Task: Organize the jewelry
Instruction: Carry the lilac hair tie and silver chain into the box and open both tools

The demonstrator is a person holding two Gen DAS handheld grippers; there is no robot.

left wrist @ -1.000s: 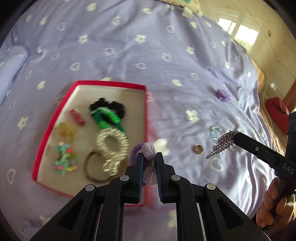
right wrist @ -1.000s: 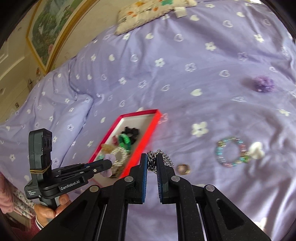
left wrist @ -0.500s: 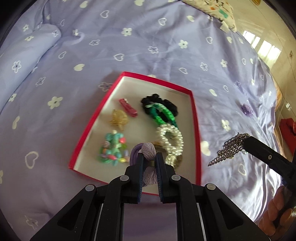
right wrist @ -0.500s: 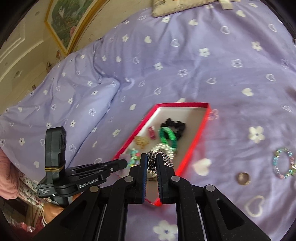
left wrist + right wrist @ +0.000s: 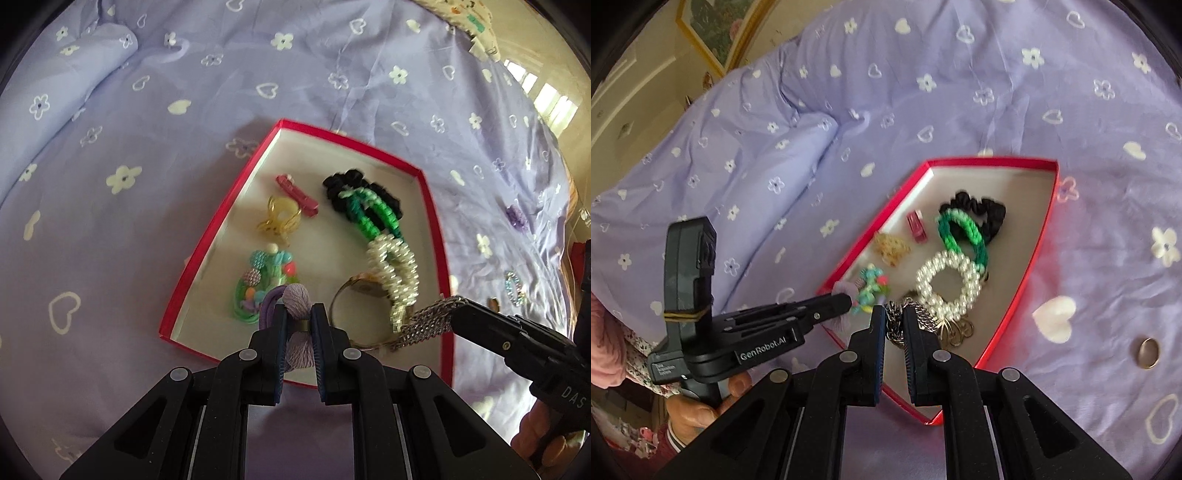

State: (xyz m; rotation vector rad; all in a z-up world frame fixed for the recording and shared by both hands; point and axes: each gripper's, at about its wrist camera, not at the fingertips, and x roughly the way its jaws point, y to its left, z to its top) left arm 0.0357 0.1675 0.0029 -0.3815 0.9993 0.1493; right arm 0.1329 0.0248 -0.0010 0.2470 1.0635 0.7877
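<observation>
A red-rimmed box (image 5: pixel 218 229) (image 5: pixel 1039 243) with a white floor lies on the purple bedspread. It holds a black scrunchie (image 5: pixel 354 184), a green band (image 5: pixel 373 218), a pearl band (image 5: pixel 399 266), a pink clip (image 5: pixel 295 195), a yellow clip (image 5: pixel 279 221) and a beaded piece (image 5: pixel 258 280). My left gripper (image 5: pixel 298 317) is shut on a lilac hair tie (image 5: pixel 295 299) over the box's near edge. My right gripper (image 5: pixel 894 317) is shut on a silver chain (image 5: pixel 428 325) (image 5: pixel 892 319) over the box's near right corner.
On the bedspread right of the box lie a gold ring (image 5: pixel 1148 352), a beaded bracelet (image 5: pixel 515 288) and a purple flower piece (image 5: pixel 517 218). A rolled fold of bedding (image 5: pixel 738 177) lies to the left. A framed picture (image 5: pixel 716 33) hangs behind.
Both grippers have moved left from the loose items to above the box, each still holding its item. The box now fills the middle of both views.
</observation>
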